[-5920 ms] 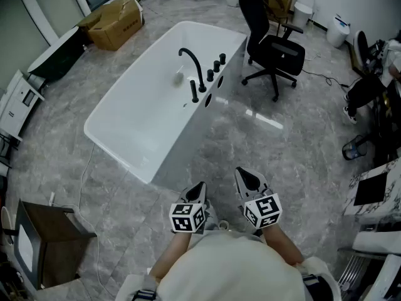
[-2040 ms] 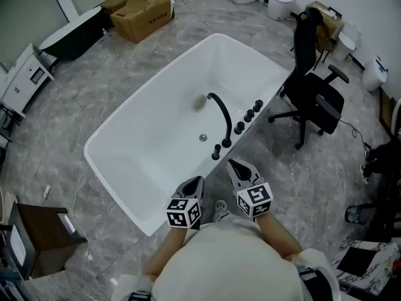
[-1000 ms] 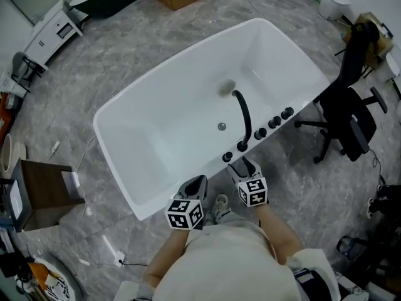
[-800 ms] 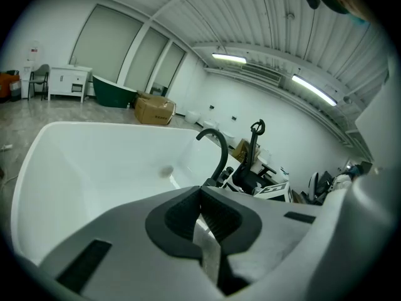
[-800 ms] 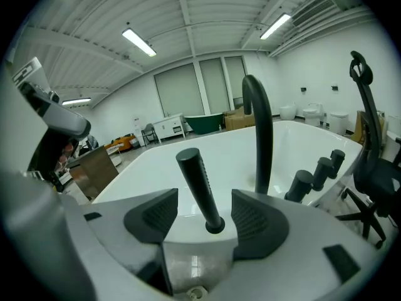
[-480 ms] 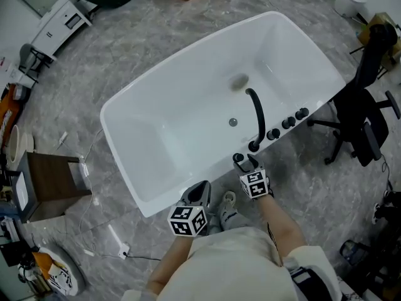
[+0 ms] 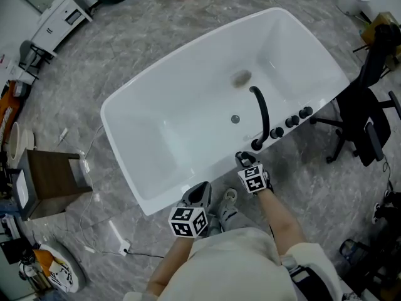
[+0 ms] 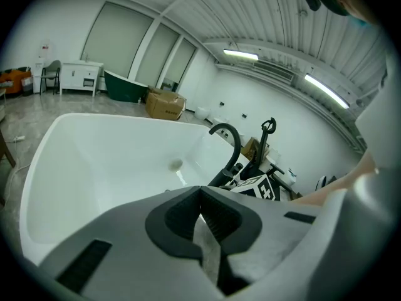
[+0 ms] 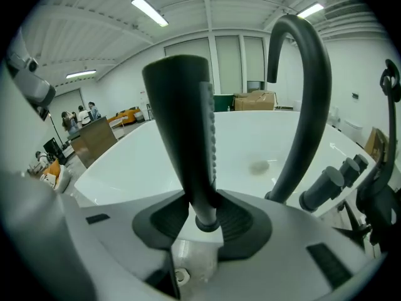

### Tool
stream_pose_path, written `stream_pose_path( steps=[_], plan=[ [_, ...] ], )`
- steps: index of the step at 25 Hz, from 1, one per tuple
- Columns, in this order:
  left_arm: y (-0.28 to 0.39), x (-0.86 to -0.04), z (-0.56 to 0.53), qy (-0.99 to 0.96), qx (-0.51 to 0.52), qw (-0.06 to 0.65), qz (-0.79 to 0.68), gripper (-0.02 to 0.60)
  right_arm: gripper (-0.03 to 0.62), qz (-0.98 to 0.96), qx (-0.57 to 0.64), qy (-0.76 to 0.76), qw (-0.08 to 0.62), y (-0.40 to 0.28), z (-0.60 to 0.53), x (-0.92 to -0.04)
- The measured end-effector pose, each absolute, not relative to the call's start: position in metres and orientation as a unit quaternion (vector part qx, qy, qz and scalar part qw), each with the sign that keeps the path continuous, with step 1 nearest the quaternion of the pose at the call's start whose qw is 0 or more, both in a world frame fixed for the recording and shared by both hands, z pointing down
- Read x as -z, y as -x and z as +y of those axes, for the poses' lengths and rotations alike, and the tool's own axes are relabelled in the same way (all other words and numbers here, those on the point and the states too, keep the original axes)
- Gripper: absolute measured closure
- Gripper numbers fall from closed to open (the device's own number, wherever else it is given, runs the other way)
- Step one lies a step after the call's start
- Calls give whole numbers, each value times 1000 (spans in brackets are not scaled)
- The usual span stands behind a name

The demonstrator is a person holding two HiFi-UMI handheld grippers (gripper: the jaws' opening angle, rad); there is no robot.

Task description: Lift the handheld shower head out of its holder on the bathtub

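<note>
The black handheld shower head (image 9: 185,124) stands upright in its holder on the white bathtub's (image 7: 188,111) near rim, left of the curved black spout (image 9: 310,93). My right gripper (image 9: 202,215) has its jaws around the narrow lower handle; they are closing and both pads touch it. In the head view the right gripper (image 7: 244,162) is at the rim beside the spout base (image 7: 257,144). My left gripper (image 7: 200,190) hovers lower left, outside the tub, shut with nothing in it (image 8: 200,196).
Three black knobs (image 7: 291,121) line the rim right of the spout. The drain (image 7: 235,118) lies in the tub floor. A black office chair (image 7: 366,124) stands at right, a wooden cabinet (image 7: 53,184) at left, and a cable (image 7: 100,231) runs over the floor.
My right gripper has gone forward and down to the tub rim and its jaws have closed in around the shower head handle. The left gripper has barely shifted.
</note>
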State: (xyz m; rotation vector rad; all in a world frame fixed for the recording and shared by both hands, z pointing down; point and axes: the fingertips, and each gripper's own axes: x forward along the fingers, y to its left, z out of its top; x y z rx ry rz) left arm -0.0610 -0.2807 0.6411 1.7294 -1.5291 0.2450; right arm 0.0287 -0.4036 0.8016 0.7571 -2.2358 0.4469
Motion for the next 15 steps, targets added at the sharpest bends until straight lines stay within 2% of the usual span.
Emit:
stream_pose_path(
  steps=[8,15],
  plan=[
    [61,-636,-279,-691,-89,396,-598,561,451,-863,-149,-295,383,-25,-396,-790],
    [64,-621,-268,-707,-84,383,-589,561,451,-868,-139,-307,364,-24,-384,-759]
  ],
)
